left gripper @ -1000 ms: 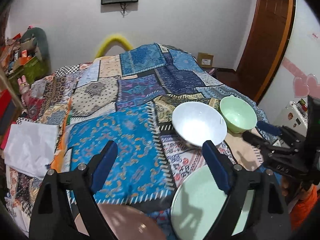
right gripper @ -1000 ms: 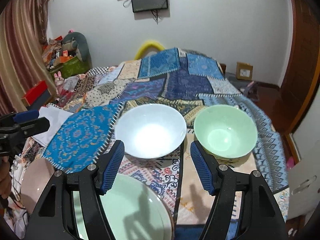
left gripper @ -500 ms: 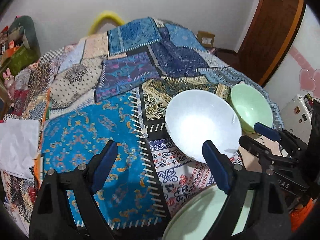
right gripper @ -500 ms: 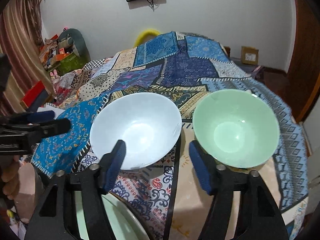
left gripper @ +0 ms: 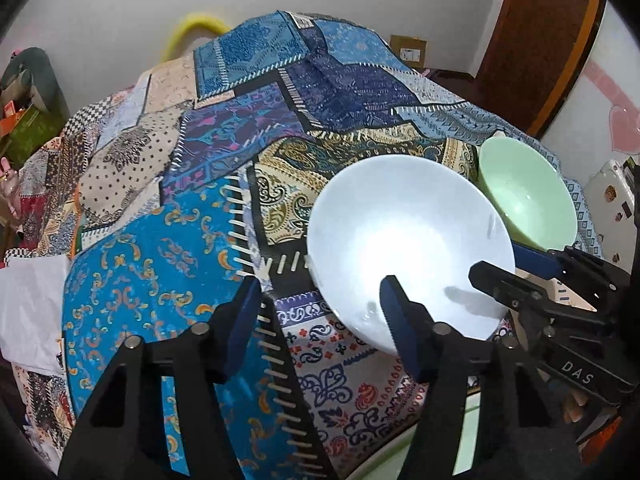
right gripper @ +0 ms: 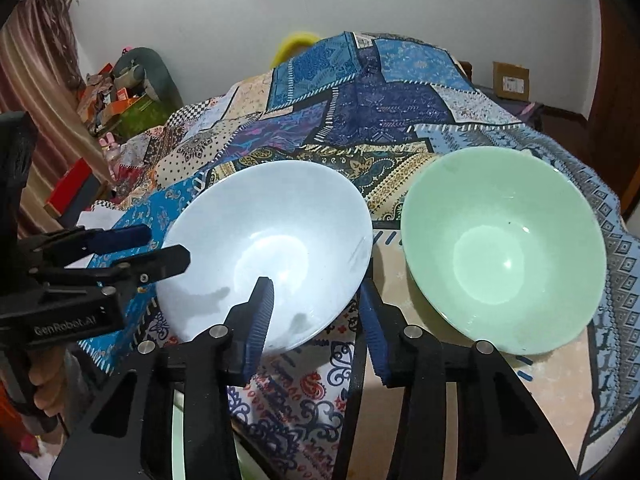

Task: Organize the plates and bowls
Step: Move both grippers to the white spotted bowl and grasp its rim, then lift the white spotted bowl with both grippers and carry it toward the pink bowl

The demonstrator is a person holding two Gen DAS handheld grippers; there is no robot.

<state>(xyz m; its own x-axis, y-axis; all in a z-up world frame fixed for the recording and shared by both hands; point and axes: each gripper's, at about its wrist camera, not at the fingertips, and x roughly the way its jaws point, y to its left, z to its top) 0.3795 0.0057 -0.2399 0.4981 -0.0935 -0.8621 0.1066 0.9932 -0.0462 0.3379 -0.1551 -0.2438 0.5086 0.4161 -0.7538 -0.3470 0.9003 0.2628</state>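
Blue-padded fingers of the left gripper (left gripper: pixel 320 312) had just been closing and stood partly apart, astride the near left rim of the white bowl (left gripper: pixel 408 236), not seen pressing it. Fingers of the right gripper (right gripper: pixel 316 316) had also been closing, the bowl's near right rim between them, contact unclear. Beside it to the right a green bowl (right gripper: pixel 504 248) lay on the patchwork bedspread (left gripper: pixel 152 272). "GenRobot.AI" and "DAS" were read on the grippers.
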